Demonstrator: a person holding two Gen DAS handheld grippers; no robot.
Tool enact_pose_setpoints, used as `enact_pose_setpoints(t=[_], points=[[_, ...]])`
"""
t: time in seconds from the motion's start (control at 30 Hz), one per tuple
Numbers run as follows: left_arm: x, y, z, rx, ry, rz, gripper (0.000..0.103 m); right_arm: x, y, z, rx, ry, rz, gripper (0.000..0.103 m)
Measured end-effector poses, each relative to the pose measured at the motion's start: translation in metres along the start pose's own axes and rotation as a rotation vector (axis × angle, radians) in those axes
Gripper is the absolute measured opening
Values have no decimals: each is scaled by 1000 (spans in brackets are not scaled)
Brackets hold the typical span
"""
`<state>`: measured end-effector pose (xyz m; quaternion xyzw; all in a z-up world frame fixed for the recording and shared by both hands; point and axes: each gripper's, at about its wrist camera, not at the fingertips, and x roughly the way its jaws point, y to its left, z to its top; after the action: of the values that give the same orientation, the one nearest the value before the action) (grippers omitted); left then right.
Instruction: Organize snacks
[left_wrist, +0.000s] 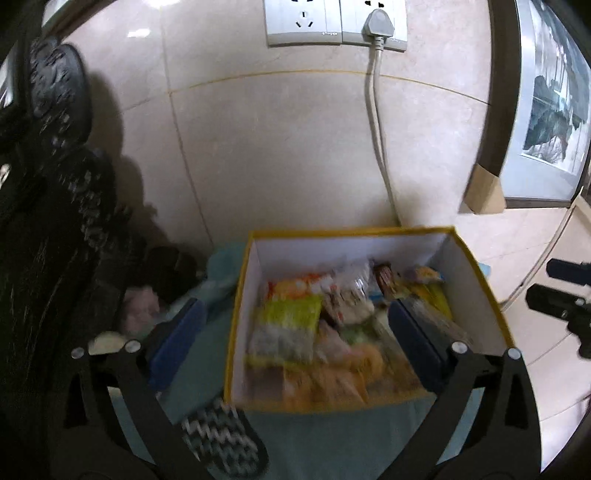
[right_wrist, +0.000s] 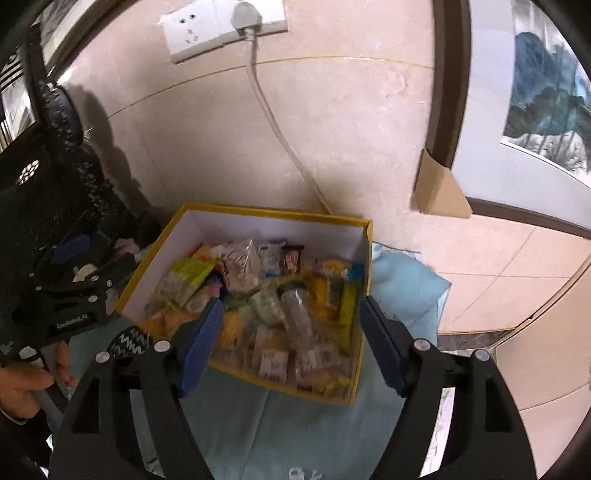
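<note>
A yellow-rimmed box (left_wrist: 351, 233) with white inner walls holds several wrapped snack packets, among them a green-and-yellow packet (left_wrist: 288, 314). My left gripper (left_wrist: 295, 332) is open wide over the box: its left blue pad hangs outside the left wall and its right pad is over the snacks, with nothing gripped. In the right wrist view the same box (right_wrist: 273, 211) lies below my right gripper (right_wrist: 291, 343), which is open too, its pads straddling the box's right half. The green packet (right_wrist: 188, 273) lies at the box's left. The left gripper (right_wrist: 74, 288) shows beside the box.
The box rests on a light teal cloth (right_wrist: 295, 424). A tiled wall with a socket and plugged cable (left_wrist: 376, 110) stands behind. Dark patterned fabric (left_wrist: 66, 221) fills the left. A framed picture with a cardboard corner (right_wrist: 439, 192) leans at right. A hand (right_wrist: 22, 384) holds the left gripper.
</note>
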<state>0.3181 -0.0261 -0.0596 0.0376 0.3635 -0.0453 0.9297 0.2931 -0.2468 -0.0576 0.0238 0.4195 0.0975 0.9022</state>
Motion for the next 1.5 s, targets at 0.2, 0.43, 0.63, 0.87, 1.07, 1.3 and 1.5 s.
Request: enact_pose_setpoints(t=[0.2,0.43,0.63,0.87,1.07,1.3,1.5], points=[[-69,-11,-36,2,8,-25,101,-55,18,-52,22,-29,46,77],[-153,-28,-68,33,-29,8,101,-118,32,-116,21,-46,67,77],[-225,-37,-93,42,-106,-47,101,-176,50,-158,-16,-101,74,77],[-277,-34,-121,7,-138,-41,101,-213,68,-194,-70,-128,67,77],[-291,-30,-131,-11,-125,-63,101,-228,68,-203,-75,-148,53,77],[-305,-34,-140,20,-177,-39,101,-236,72,-209,-97,-156,49,77],[-309,-36,-143,48,-170,-25,101,-241,73,-211,-95,-161,44,77]])
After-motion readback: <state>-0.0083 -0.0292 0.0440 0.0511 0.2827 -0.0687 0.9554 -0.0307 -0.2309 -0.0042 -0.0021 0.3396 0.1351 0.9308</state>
